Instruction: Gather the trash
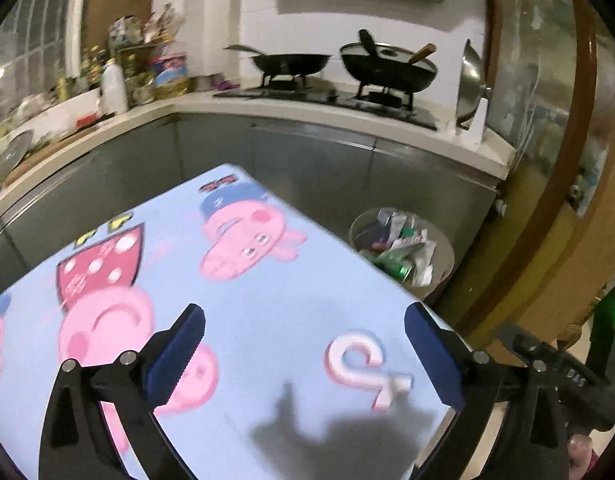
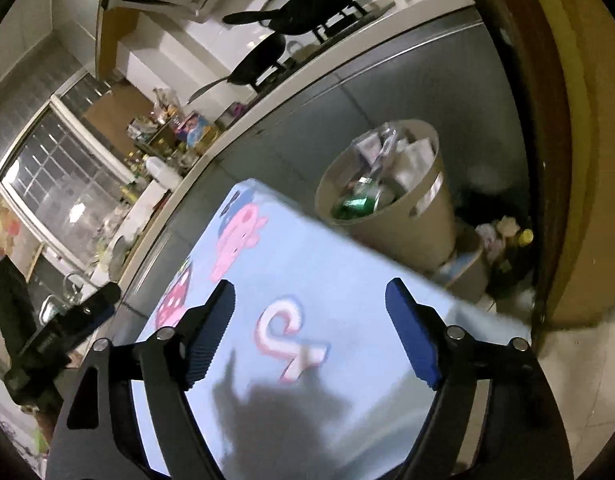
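A round beige trash bin (image 1: 439, 276) full of wrappers and green cans stands on the floor against the grey cabinets; in the right wrist view the bin (image 2: 391, 228) is ahead, beyond the table's far edge. My left gripper (image 1: 303, 356) is open and empty above a light-blue cartoon-pig tablecloth (image 1: 243, 300). My right gripper (image 2: 309, 332) is open and empty above the same tablecloth (image 2: 319, 276). No loose trash shows on the cloth.
An L-shaped counter (image 1: 307, 110) carries a stove with two black woks (image 1: 387, 66), a steel lid, bottles and boxes. A wooden door frame (image 1: 579, 160) stands at right. Small items (image 2: 503, 236) sit on the floor beside the bin. The other gripper's body (image 2: 55, 332) shows at left.
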The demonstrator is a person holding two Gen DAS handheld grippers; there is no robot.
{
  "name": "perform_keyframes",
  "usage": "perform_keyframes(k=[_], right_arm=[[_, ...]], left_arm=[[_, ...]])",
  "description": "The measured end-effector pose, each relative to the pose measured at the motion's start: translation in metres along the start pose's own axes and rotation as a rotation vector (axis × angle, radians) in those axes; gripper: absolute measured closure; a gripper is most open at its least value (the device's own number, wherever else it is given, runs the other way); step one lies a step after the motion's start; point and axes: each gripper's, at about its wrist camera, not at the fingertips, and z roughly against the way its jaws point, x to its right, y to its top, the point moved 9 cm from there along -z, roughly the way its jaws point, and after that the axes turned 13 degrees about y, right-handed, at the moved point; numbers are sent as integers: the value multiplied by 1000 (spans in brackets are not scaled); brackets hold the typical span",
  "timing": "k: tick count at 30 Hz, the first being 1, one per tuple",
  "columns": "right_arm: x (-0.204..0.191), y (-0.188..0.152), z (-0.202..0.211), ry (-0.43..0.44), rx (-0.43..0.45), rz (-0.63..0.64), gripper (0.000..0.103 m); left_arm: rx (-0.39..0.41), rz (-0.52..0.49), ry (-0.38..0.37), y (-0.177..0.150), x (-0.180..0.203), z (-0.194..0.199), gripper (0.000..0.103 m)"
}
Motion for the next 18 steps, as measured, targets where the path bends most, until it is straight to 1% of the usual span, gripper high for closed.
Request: perform_keyframes(k=[3,7,12,18], right_arm=[[-21,-16,9,11,-11,26,23],[-48,-35,21,19,-22,80,23],[-80,-56,40,49,-30,130,23],[-105,-70,61,84,-21,166,23]], left_arm=[[-1,2,53,-15,-14,17,4],[58,31,116,-22,-35,48,4],[109,73,131,-29,-51,82,4],[158,65,138,-39,-52,116,4]])
